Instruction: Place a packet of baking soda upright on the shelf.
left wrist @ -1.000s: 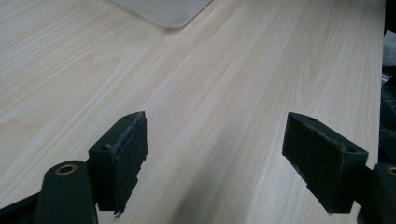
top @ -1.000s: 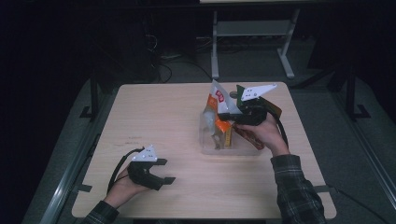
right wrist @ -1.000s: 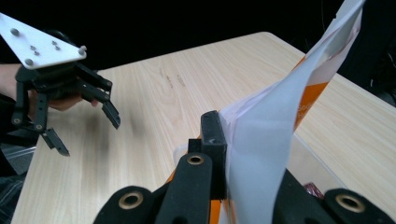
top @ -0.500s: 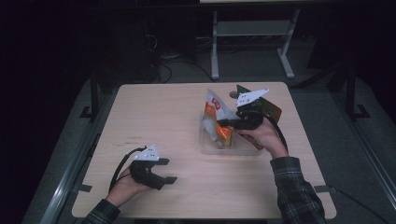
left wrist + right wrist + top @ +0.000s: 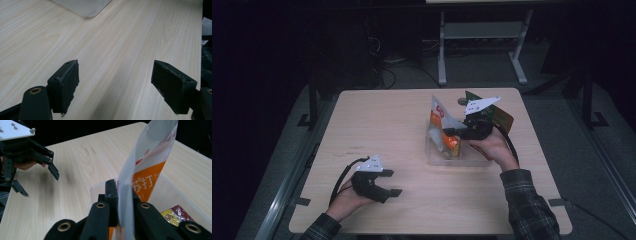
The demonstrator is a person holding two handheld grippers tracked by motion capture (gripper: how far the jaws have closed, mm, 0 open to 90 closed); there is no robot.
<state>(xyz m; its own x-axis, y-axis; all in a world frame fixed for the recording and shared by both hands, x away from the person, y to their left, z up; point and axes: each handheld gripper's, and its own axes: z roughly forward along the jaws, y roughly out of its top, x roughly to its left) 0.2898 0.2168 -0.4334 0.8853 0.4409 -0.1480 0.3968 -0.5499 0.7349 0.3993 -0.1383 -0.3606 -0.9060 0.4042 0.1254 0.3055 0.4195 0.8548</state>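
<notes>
your left claw (image 5: 393,183) sits low over the bench (image 5: 382,125) near its near left corner, your hand wrapped round it from behind, and its jaws stand wide apart with nothing but bare wood between them; in the left gripper view the two black pads (image 5: 65,85) frame empty bench, with a corner of the clear plastic tray (image 5: 85,7) showing beyond them. farther off, toward the right side of the bench and about midway back, that clear tray (image 5: 432,156) rests flat on the wood, and your right claw (image 5: 451,133) reaches in over it from the right. this claw's jaws have just been opening a little, yet they are close together with the white and orange snack pouch (image 5: 443,125) between them; in the right gripper view the pouch (image 5: 147,170) rises upright from between the pads, its thin edge caught there, its lower end down inside the tray. a red and yellow packet (image 5: 175,215) lies on the tray floor just beside the pouch. behind your right claw, toward the far right corner, a green and orange bag (image 5: 499,116) is partly hidden by the claw's grey plate.
</notes>
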